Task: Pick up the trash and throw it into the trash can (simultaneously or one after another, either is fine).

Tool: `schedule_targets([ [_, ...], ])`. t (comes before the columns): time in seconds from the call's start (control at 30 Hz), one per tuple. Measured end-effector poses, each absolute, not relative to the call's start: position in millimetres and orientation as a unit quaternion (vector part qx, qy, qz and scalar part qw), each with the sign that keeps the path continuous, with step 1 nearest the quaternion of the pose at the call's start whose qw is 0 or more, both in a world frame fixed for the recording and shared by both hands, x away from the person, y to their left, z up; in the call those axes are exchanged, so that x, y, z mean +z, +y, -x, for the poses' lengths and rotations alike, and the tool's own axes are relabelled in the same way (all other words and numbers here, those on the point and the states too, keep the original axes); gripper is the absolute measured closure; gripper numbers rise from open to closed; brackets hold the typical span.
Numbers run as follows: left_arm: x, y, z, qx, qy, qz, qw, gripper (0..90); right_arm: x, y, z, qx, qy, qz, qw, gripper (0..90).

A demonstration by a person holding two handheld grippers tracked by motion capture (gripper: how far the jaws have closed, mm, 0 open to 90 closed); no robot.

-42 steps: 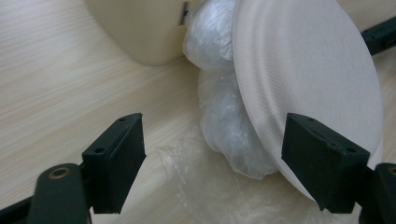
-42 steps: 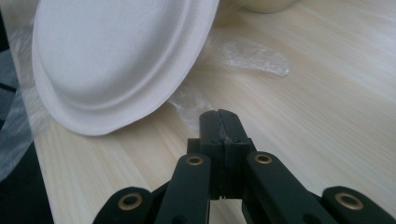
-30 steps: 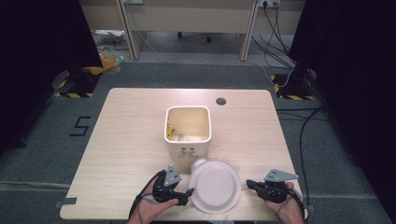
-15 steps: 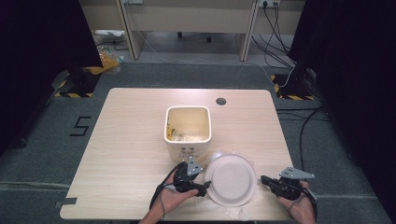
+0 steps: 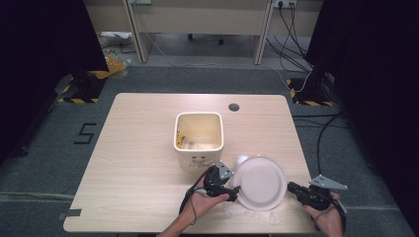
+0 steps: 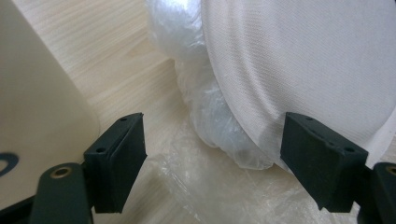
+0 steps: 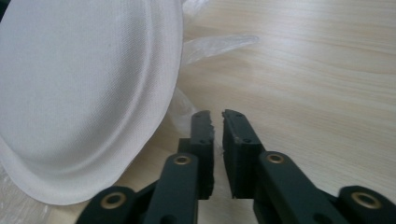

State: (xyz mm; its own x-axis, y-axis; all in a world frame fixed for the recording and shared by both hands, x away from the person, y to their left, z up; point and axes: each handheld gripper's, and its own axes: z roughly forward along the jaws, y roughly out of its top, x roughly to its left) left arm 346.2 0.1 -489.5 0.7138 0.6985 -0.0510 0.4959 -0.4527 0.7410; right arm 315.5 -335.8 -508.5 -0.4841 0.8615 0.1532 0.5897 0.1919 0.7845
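Left gripper (image 5: 232,188) sits at the near edge of the table (image 5: 138,163), jaws spread wide beside the white paper plate (image 5: 261,182), gripping nothing. That plate lies upside down on crumpled clear plastic wrap (image 6: 205,102), just right of the cream bin (image 5: 198,139) — a dark mark on the bin's side is unreadable. Right gripper (image 5: 291,188) is nearly closed, empty, near the plate's right rim.

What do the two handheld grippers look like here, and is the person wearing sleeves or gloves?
Both the left gripper and the right gripper are black, each with two flat jaws and brass-coloured rivets at the linkages. A grey three-cornered plate tops each one, and a black cable trails from each. The forearms show no sleeves and the hands no gloves.
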Motion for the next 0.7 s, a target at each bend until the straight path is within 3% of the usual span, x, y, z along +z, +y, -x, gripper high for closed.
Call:
schedule_targets([
  [0.03, -490, -3, -348, 0.131, 0.354, -0.842, 0.385, 21.7, -506, -338, -315, 0.415, 0.749, -0.487, 0.173, 75.3],
  [0.33, -493, -15, -350, 0.125, 0.354, -0.843, 0.386, 21.9, -480, -341, -307, 0.434, 0.732, -0.484, 0.205, 65.9],
  [0.7, -496, -28, -359, 0.118, 0.365, -0.834, 0.395, 21.7, -474, -325, -307, 0.438, 0.741, -0.469, 0.198, 61.3],
])
